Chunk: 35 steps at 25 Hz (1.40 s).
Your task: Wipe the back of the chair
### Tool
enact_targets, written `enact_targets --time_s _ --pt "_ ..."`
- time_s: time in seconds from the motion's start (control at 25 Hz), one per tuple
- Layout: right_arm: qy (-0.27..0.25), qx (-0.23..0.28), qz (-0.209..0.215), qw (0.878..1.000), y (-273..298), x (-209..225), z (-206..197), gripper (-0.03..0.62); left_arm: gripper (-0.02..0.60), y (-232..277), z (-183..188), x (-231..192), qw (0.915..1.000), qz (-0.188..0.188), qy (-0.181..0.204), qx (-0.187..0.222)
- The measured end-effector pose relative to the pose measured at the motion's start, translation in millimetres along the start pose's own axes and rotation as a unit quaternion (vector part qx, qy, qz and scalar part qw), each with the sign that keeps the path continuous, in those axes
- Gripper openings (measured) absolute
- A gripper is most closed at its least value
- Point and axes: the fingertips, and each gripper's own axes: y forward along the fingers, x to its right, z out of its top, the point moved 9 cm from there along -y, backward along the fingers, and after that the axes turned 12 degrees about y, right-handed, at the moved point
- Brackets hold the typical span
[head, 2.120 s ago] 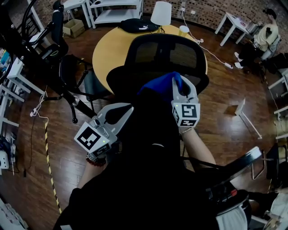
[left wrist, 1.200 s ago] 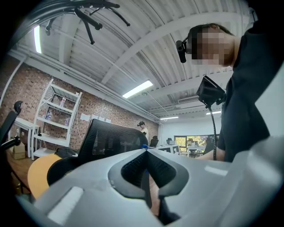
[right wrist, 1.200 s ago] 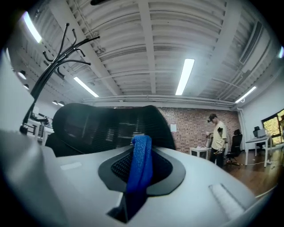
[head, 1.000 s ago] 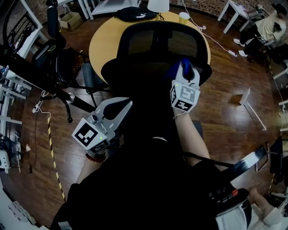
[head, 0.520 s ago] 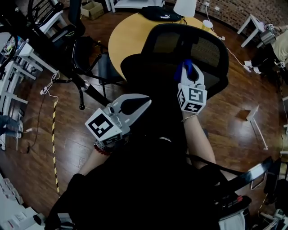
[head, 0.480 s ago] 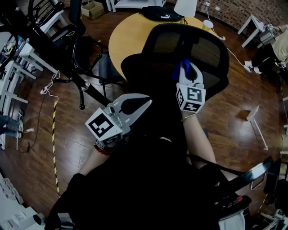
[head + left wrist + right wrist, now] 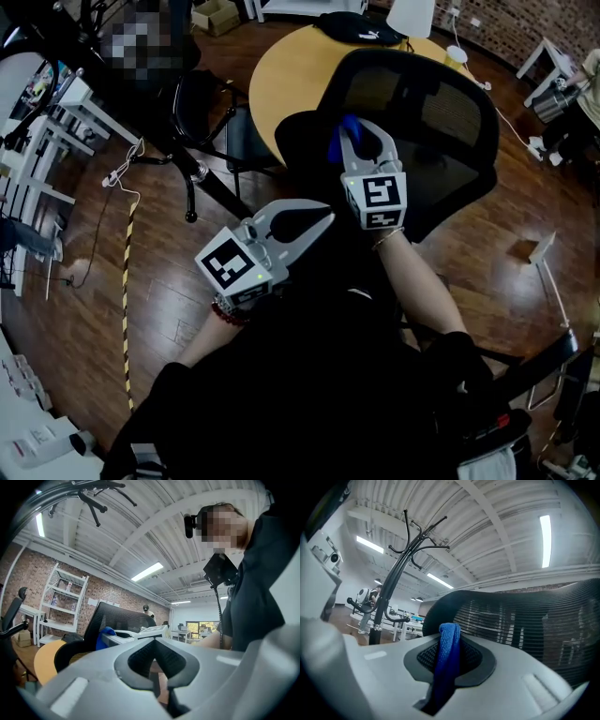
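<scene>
right gripper point(image 7: 361, 139) clenched on a folded blue microfibre cloth point(image 7: 447, 660), presented at the left part of the black mesh chair back point(image 7: 441, 108); contact cannot be confirmed. left gripper point(image 7: 323, 218) closed, empty, held low beside it. for a good wipe: press the cloth flat on the mesh, overlap level strokes, cover both edges.

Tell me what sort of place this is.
Probably a loft-style office or lab workspace: a mesh office chair stands by a round wooden table, with a bare brick wall and white shelving behind.
</scene>
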Motion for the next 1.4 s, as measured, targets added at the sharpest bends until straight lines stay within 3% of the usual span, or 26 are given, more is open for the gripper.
enact_targets --time_s 0.24,0.32,0.44,0.52,0.72,0.88,1.0,1.16,1.28,1.4 --pt "0.021 -0.002 0.03 0.999 6.6 -20.9 2.5 0.037 0.006 -2.1 -2.4 2.4 0.9997 0.009 -0.022 0.002" --pt "0.012 -0.004 0.068 0.998 8.6 -28.3 2.5 0.037 0.006 0.0 -1.1 2.1 0.9997 0.007 -0.021 0.001" --pt "-0.002 -0.017 0.163 0.986 9.6 -49.0 3.6 0.037 0.006 4.9 0.7 5.4 0.9997 -0.005 -0.023 0.008" --pt "0.019 -0.009 0.173 0.985 1.4 -50.3 5.3 0.037 0.006 8.7 3.9 11.0 0.9993 -0.017 -0.025 0.021" --pt "0.042 0.03 0.104 0.993 -62.1 0.4 -2.2 0.037 0.006 20.5 4.0 24.2 0.9985 -0.05 -0.015 0.016" --pt "0.061 -0.013 -0.07 0.996 -150.3 77.4 -13.5 0.037 0.006 16.0 -8.5 25.7 0.9984 -0.054 -0.013 -0.008" --pt "0.037 -0.048 -0.204 0.977 -207.3 140.2 -25.9 0.037 0.006 9.2 -19.5 24.8 0.9983 -0.048 -0.023 -0.026" --pt "-0.049 -0.089 -0.318 0.943 -248.0 226.7 -22.1 0.037 0.006 20.8 -17.5 18.4 0.9981 -0.048 -0.027 -0.027" --pt "-0.065 -0.074 -0.347 0.933 -236.1 261.3 -21.0 0.037 0.006 19.0 -18.4 4.6 0.9993 -0.028 -0.02 -0.016" --pt "-0.053 -0.048 -0.356 0.932 -225.1 254.1 -37.3 0.035 0.006 -6.6 -23.0 3.1 0.9997 0.004 -0.014 -0.022"
